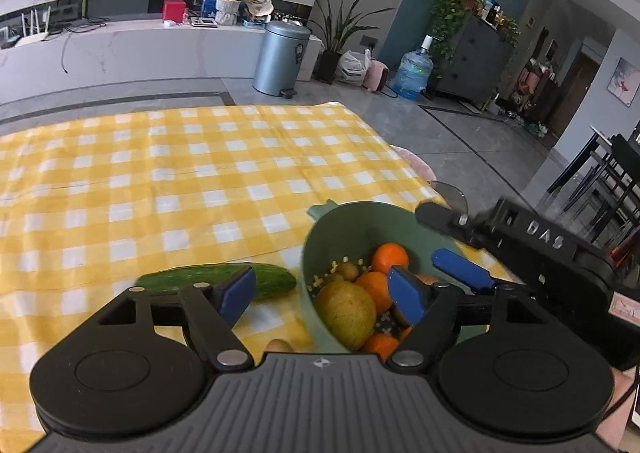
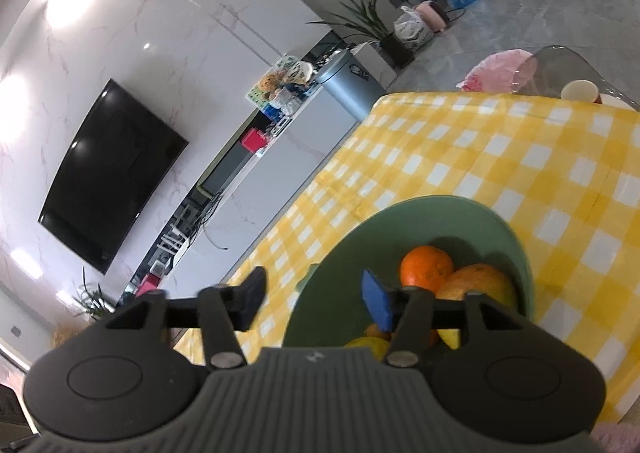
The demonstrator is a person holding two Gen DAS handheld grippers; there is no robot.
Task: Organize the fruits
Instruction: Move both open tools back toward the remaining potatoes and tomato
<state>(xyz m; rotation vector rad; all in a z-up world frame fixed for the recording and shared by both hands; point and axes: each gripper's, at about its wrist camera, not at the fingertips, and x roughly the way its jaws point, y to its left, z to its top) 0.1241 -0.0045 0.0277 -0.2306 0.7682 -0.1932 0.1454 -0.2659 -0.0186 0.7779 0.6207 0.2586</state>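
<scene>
Both the left gripper [image 1: 324, 293] and right gripper [image 2: 316, 301] stand with jaws released and empty over the fruit-filled bowl [image 1: 320, 229], so the cucumber [image 1: 216, 281] beside it on the tabletop [image 1: 160, 173] looks next, needing a lengthwise-centred grasp.

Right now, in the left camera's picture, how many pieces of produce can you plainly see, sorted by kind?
Oranges: 3
Cucumber: 1
Large yellow-green fruit: 1
Small brown kiwi-like fruits: 2
Total: 7. More may be hidden in the bowl behind the left tongs.
</scene>
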